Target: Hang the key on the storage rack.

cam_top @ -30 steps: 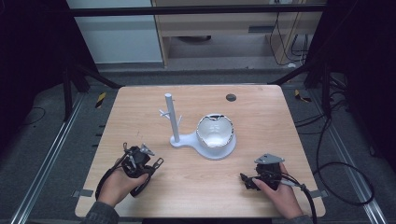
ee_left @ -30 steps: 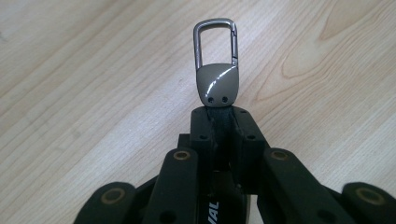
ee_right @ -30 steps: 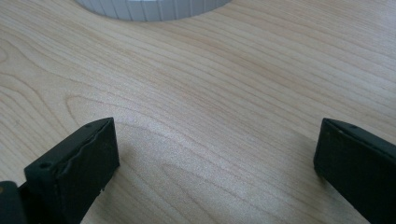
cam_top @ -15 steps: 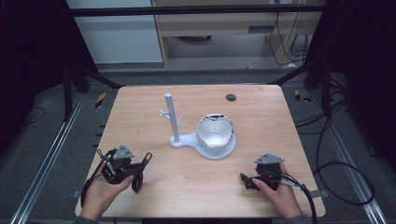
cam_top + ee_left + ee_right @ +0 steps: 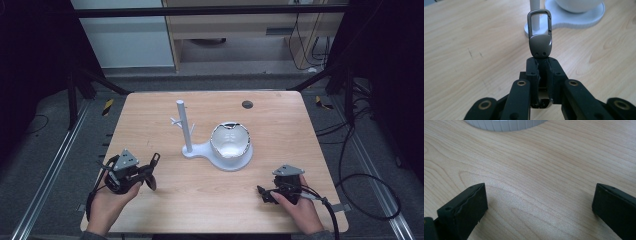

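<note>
Carabiner clip (image 5: 539, 35) clamped upright in left tool (image 5: 541, 72).

Clip (image 5: 539, 37): your left claw (image 5: 541, 66) covers its lower end, clamped between the jaws.
Post (image 5: 535, 10): cut off by the top edge in your left gripper view.
Bowl (image 5: 577, 3): just its underside shows there.
Base (image 5: 506, 124): in your right gripper view, a ribbed rim at the top edge.
Dark disc (image 5: 247, 104): too small to identify.
</note>
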The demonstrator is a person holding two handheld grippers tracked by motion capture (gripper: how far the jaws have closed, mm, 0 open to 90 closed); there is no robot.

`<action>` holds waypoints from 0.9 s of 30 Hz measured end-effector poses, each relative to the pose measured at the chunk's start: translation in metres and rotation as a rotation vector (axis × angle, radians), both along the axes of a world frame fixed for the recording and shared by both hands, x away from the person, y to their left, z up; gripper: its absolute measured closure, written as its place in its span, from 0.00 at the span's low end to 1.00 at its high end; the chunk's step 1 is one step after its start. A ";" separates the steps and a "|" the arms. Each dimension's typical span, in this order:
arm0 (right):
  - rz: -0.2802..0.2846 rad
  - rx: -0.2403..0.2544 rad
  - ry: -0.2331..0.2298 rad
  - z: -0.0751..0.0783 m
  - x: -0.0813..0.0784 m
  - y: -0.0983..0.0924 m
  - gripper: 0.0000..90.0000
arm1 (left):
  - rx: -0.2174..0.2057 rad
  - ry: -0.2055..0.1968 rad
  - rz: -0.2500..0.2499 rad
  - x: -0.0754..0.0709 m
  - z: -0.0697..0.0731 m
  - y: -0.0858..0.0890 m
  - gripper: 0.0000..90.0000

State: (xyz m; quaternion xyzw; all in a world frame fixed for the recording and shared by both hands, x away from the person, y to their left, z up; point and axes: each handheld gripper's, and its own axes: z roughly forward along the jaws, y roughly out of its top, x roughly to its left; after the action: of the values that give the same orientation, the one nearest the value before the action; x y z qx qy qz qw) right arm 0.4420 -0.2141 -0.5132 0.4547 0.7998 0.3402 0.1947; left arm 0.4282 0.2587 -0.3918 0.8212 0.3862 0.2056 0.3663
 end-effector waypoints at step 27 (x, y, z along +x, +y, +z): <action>-0.001 -0.002 -0.001 0.000 0.000 0.000 0.00 | -0.083 -0.123 0.028 0.019 0.034 -0.024 0.90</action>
State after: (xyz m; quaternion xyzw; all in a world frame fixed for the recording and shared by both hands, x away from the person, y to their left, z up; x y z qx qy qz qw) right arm 0.4421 -0.2141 -0.5132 0.4548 0.7998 0.3394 0.1957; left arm 0.4470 0.2351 -0.3574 0.7858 0.3824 0.2447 0.4200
